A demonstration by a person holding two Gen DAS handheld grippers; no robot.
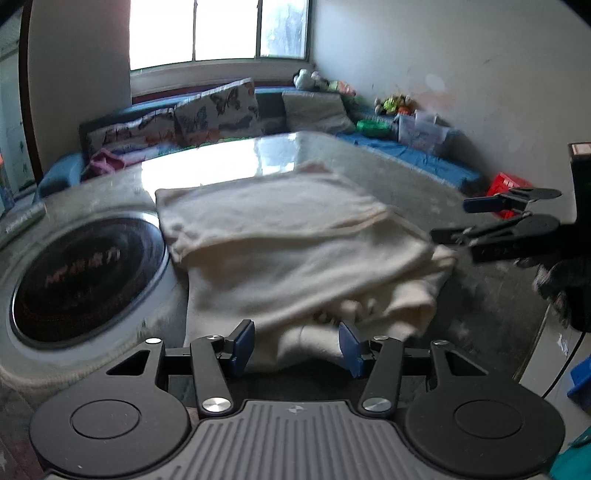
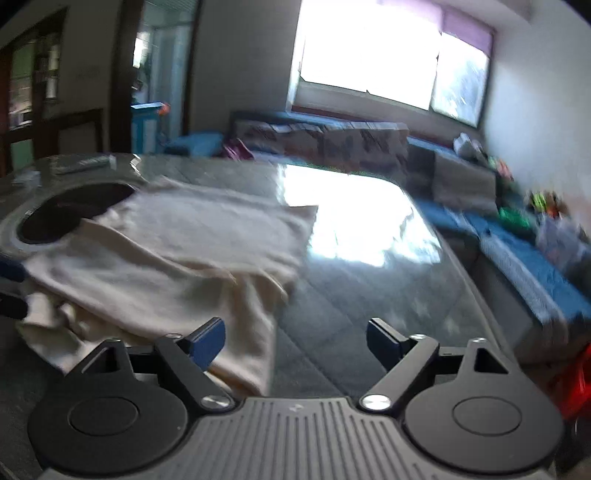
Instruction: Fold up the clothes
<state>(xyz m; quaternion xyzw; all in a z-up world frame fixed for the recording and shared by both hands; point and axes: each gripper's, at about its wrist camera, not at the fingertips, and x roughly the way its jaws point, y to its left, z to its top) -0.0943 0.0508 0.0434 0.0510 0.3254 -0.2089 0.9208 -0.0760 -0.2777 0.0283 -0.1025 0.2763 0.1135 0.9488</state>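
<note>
The left gripper (image 1: 297,345) sits at the near edge of the garment (image 1: 295,251), its blue pads spread with a lump of cloth lying between them but not pinched. The right gripper (image 2: 295,341) is also spread wide, one pad over the garment's near corner, the other above bare table (image 2: 369,295); it holds nothing.

The garment is a single cream-coloured piece, folded over into a thick, loose stack of layers with rumpled edges hanging out below; dark print shows on a lower layer. It lies on the table, one edge lapping over the round black burner (image 1: 88,273) set into the top.

The table is grey, stone-like and glossy, throwing back window glare beyond the garment. Behind it runs a blue bench sofa (image 1: 424,155) with three cushions (image 1: 218,110), toys along the wall, and a bright window (image 1: 218,29) above.
</note>
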